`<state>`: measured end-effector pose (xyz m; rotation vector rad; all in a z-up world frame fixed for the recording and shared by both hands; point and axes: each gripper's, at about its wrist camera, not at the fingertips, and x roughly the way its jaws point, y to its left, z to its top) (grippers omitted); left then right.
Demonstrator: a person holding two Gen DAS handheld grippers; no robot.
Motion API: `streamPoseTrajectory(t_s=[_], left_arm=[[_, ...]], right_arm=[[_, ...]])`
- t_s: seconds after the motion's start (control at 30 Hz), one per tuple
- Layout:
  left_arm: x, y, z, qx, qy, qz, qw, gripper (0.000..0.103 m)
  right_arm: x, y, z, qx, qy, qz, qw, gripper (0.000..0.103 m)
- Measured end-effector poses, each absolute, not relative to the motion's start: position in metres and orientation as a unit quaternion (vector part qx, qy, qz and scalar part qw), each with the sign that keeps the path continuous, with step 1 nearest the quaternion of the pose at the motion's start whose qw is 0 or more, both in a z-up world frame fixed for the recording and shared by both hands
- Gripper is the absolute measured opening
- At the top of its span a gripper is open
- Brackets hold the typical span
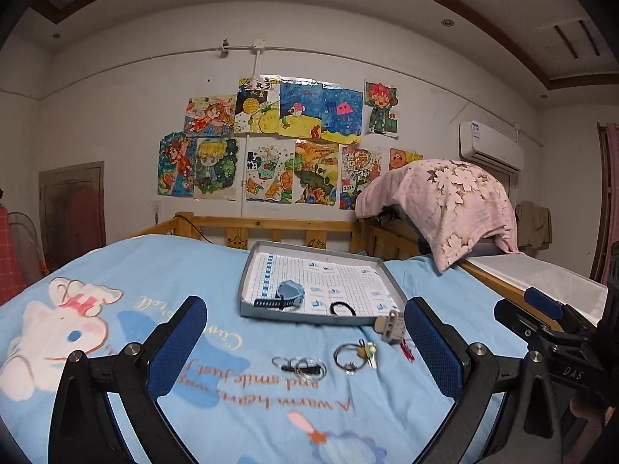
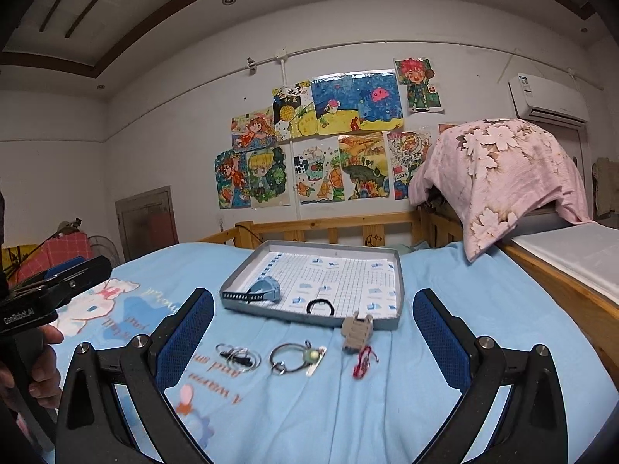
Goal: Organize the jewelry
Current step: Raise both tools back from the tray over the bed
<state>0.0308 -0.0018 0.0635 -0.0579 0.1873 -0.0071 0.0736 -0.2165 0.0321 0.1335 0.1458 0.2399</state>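
Note:
A grey tray (image 1: 247, 270) (image 2: 400, 290) with a gridded paper lining sits on the blue bedsheet. In it lie a blue watch (image 1: 288, 294) (image 2: 263, 290) and a black hair tie (image 1: 342, 308) (image 2: 320, 306). In front of the tray on the sheet lie a small ring cluster (image 1: 300, 366) (image 2: 238, 356), a large key ring with a green charm (image 1: 354, 355) (image 2: 296, 357), a beige clip (image 1: 390, 324) (image 2: 358, 331) and a red string (image 2: 363, 359). My left gripper (image 1: 305, 352) and my right gripper (image 2: 313, 340) are both open and empty, hovering above the loose items.
A wooden bed rail (image 1: 271, 226) runs behind the tray. A pink flowered cloth (image 1: 448, 201) (image 2: 503, 178) covers something at the back right. A white mattress edge (image 2: 572, 255) lies to the right. My right gripper shows in the left wrist view (image 1: 541, 317).

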Motion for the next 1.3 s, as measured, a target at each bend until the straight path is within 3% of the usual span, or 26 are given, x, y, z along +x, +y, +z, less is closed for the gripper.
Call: streamPoseTrajectory(t_s=[0.73, 1.07, 1.3], left_arm=[[-0.066, 0.015, 0.077, -0.05, 0.098, -0.003, 0.994, 0.103], [-0.045, 0.018, 0.12, -0.04, 0.078, -0.011, 0.996, 0.103], [0.013, 0.022, 0.131, -0.05, 0.096, -0.013, 0.994, 0.103]], right_arm=[[-0.041, -0.212, 0.057, 0.067, 0.093, 0.112, 0.987, 0.102], [-0.019, -0.205, 0.116, 0.045, 0.148, 0.129, 0.98, 0.102], [0.028, -0.2, 0.152, 0.018, 0.176, 0.118, 0.977, 0.101]])
